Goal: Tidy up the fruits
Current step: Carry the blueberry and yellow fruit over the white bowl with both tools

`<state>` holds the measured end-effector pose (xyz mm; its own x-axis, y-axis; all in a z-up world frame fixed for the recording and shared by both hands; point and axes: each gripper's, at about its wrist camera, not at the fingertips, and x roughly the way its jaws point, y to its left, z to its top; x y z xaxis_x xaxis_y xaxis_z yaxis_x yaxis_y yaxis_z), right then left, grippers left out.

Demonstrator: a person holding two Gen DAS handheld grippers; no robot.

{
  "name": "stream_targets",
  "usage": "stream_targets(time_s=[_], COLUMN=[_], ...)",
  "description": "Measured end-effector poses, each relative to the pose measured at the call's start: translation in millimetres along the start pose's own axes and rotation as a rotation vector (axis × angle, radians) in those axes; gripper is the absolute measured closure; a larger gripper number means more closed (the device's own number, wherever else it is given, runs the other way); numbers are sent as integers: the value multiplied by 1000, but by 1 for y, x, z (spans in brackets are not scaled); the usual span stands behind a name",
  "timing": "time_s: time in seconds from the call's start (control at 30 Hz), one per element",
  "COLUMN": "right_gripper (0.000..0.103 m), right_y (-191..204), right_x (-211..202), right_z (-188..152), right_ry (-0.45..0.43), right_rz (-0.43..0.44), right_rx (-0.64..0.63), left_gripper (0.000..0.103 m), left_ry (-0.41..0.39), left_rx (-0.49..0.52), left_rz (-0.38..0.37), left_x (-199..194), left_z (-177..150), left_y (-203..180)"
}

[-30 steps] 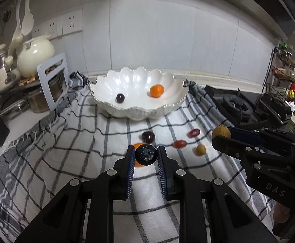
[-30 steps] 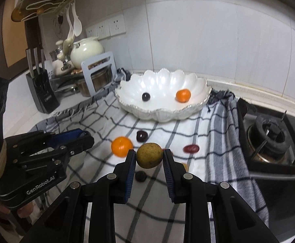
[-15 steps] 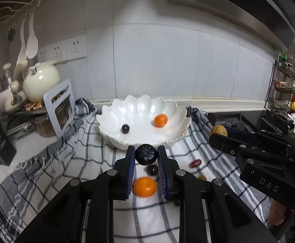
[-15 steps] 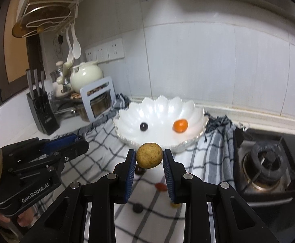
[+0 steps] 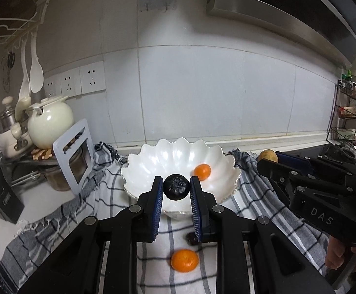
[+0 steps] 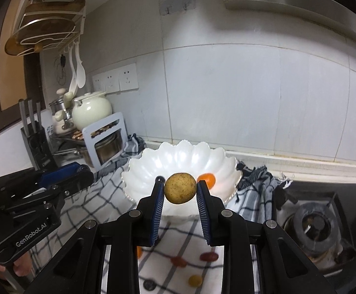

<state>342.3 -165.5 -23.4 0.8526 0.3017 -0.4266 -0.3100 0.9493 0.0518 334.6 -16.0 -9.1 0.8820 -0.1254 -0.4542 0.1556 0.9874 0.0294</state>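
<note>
Two fruits are carried at once, one in each hand-held gripper, so that a single trip to the bowl (image 5: 226, 169) serves for both. The left hand-held gripper (image 5: 176, 191) is clamped on a dark round fruit (image 5: 176, 190), which is pinched at its widest part between the two blue pads (image 5: 158, 201); a grip across the middle suits a small ball that would otherwise squirt out. The right hand-held gripper (image 6: 180, 192) is clamped in the same way on a yellowish-brown round fruit (image 6: 180, 188). Both fruits are held clear of the checked cloth (image 5: 63, 220) and are aimed at the near rim of the white scalloped bowl, which stands at the far side of the cloth against the tiled wall (image 5: 202, 93).

An orange fruit (image 5: 201, 172) is already lying in the right part of the bowl. In the right wrist view a small dark fruit (image 6: 160, 178) is just seen behind the left pad; whether it lies in the bowl cannot be told for certain.

On the cloth, on the near side of the bowl, more fruit is left: another orange one (image 5: 184, 260), a dark one (image 5: 192, 238) just beyond it, and in the right wrist view a few red (image 6: 209, 256) and yellow (image 6: 195, 280) pieces. The task is therefore judged to be partly done. The bowl is wide and shallow, so both fruits can probably be released over it side by side, low enough that they do not bounce out.
</note>
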Motion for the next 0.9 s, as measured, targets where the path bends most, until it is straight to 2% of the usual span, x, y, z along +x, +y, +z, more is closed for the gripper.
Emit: stream_targets(time_s=[0.17,0.37,0.63,0.9], right_gripper=[74,74,74,74], right_y=[-5,-11,-20,-25], right_x=[14,40,77,114], right_z=[9,13,20,18], right_ry=[2,52,124,226], right_rz=[11,21,11,22], right_rx=[-2,2,-1,-6], left_gripper=[80,80,80,80], left_ry=[-12,10,75,187], left_rx=[21,19,25,2], left_rz=[8,10,43,20], left_x=[12,35,75,115], left_z=[11,22,27,25], left_y=[2,5,10,20])
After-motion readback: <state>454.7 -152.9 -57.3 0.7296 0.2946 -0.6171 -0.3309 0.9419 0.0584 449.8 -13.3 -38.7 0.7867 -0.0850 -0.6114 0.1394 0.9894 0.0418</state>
